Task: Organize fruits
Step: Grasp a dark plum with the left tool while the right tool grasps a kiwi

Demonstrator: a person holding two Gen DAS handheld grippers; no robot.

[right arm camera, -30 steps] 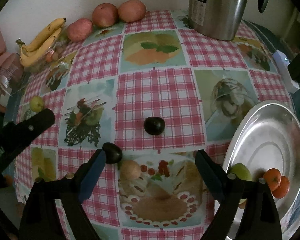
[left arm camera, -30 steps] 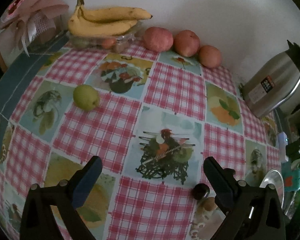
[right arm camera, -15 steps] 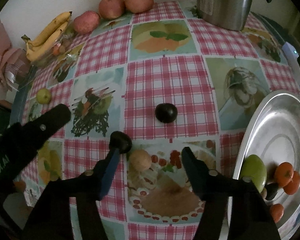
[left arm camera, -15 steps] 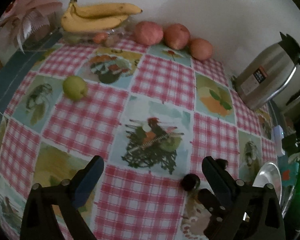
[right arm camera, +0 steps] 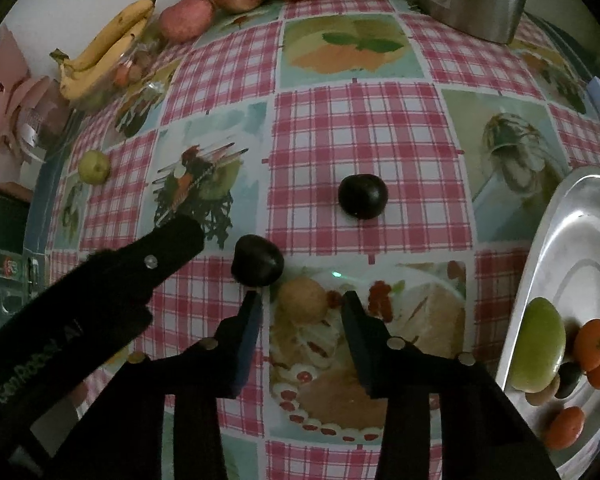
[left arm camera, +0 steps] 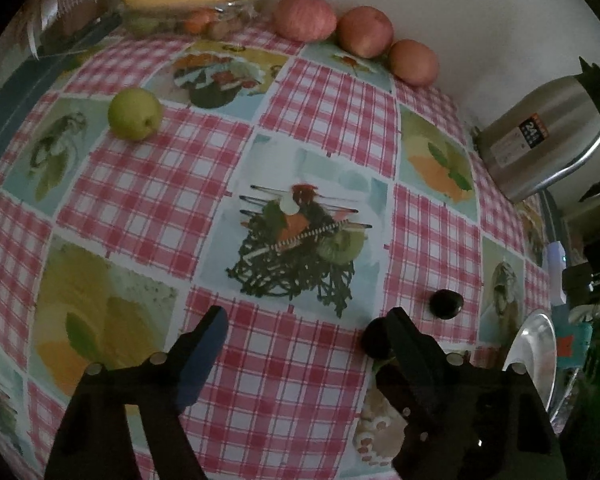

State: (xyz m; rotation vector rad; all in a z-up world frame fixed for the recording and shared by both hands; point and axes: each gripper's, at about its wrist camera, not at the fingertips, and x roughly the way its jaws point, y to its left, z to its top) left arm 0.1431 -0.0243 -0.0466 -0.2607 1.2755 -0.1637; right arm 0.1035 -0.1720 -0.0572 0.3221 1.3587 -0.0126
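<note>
The right tongs [right arm camera: 300, 304] are narrowing around a small tan round fruit [right arm camera: 302, 300] on the table [right arm camera: 364, 128]; whether the pads are touching it I cannot tell. The left tongs [left arm camera: 308, 320] are also closing, half open, empty, one finger beside a dark plum [right arm camera: 257, 260] at ten o'clock from the tan fruit. Another dark plum [right arm camera: 363, 196] is lying at one o'clock, and the steel tray [right arm camera: 580, 248] of fruit at three o'clock.

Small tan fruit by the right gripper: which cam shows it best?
Right wrist. The small tan fruit sits unobstructed on the tablecloth, between the right gripper fingers, whose jaws have just been closing. In the left wrist view the left gripper finger hides it.
</note>
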